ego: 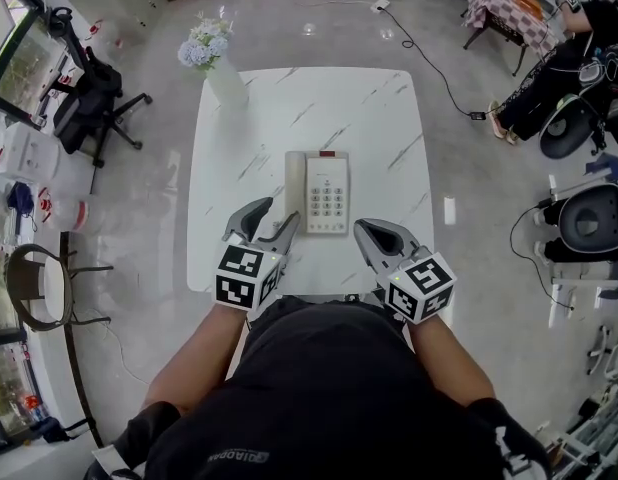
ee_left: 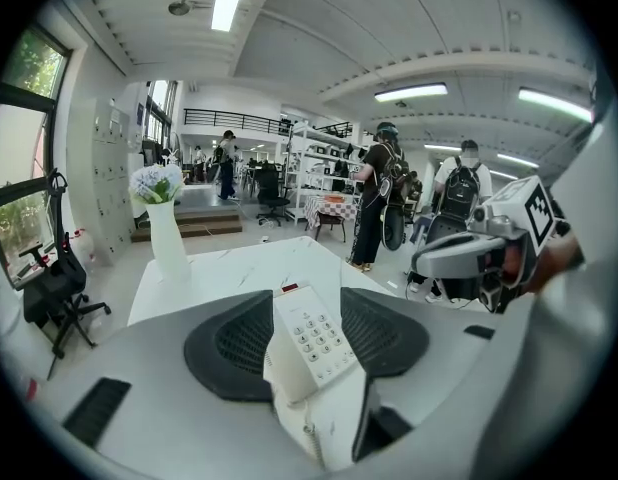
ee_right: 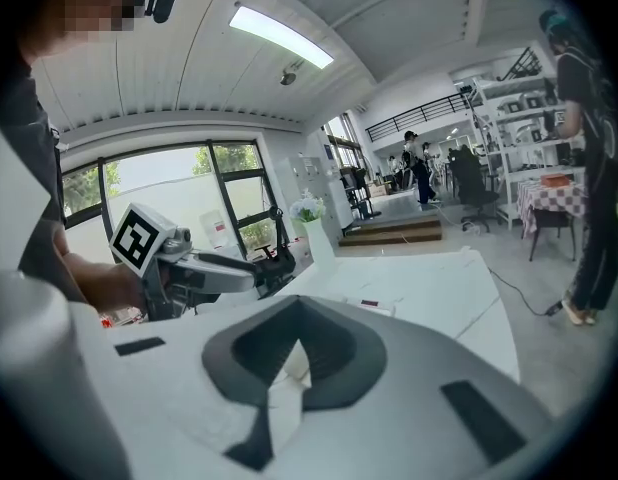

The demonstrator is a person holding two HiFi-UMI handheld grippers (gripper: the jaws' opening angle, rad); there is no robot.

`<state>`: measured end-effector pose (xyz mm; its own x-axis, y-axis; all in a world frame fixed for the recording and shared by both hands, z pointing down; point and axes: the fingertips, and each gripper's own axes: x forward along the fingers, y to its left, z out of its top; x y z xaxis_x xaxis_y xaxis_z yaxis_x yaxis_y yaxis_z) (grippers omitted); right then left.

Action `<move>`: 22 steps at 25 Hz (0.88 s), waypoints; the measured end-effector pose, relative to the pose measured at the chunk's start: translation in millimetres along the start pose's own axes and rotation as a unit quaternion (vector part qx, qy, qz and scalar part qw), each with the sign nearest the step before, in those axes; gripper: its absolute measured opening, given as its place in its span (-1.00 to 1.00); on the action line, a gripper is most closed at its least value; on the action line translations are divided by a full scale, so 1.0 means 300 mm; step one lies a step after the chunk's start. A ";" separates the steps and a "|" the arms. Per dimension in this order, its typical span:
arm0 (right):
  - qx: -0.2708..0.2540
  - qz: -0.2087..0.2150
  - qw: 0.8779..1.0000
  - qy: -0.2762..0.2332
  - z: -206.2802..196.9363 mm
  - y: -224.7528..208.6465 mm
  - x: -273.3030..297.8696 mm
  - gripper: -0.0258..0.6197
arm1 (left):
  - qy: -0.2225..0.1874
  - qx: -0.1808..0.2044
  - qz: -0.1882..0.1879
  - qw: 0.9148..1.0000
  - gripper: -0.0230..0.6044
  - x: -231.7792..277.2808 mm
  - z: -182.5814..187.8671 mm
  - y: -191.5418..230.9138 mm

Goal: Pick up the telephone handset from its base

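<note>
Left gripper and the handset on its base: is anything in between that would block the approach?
Nothing visible does. The left gripper, jaws apart, is right at the near end of the handset, which lies along the left side of the telephone base. The vase stands well clear at the table's far left corner.
</note>
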<state>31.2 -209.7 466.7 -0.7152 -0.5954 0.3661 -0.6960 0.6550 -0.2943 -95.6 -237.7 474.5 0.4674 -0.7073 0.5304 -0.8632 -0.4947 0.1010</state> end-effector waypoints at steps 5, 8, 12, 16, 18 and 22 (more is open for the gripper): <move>0.002 -0.001 1.000 -0.002 -0.001 -0.007 -0.004 -0.92 | -0.001 0.001 0.001 1.000 -0.25 0.005 0.004 -0.007; 0.004 -0.002 1.000 -0.004 0.001 -0.010 -0.008 -0.92 | -0.002 0.001 0.001 1.000 -0.25 0.006 0.011 -0.011; 0.005 -0.001 1.000 -0.004 -0.001 -0.011 -0.012 -0.92 | -0.003 0.002 0.004 1.000 -0.25 0.005 0.016 -0.014; 0.005 -0.002 1.000 -0.007 -0.001 -0.018 -0.016 -0.92 | 0.000 0.004 0.008 1.000 -0.25 0.009 0.010 -0.013; 0.005 -0.001 1.000 -0.009 0.002 -0.020 -0.020 -0.92 | 0.003 0.003 0.010 1.000 -0.25 0.012 0.006 -0.011; 0.005 -0.002 1.000 -0.010 0.004 -0.030 -0.030 -0.92 | 0.005 0.000 0.014 1.000 -0.25 0.025 0.012 -0.010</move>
<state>44.0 -210.8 465.1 -0.7138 -0.6067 0.3497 -0.6990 0.6483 -0.3020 -88.8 -243.4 475.2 0.4412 -0.7160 0.5410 -0.8759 -0.4747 0.0860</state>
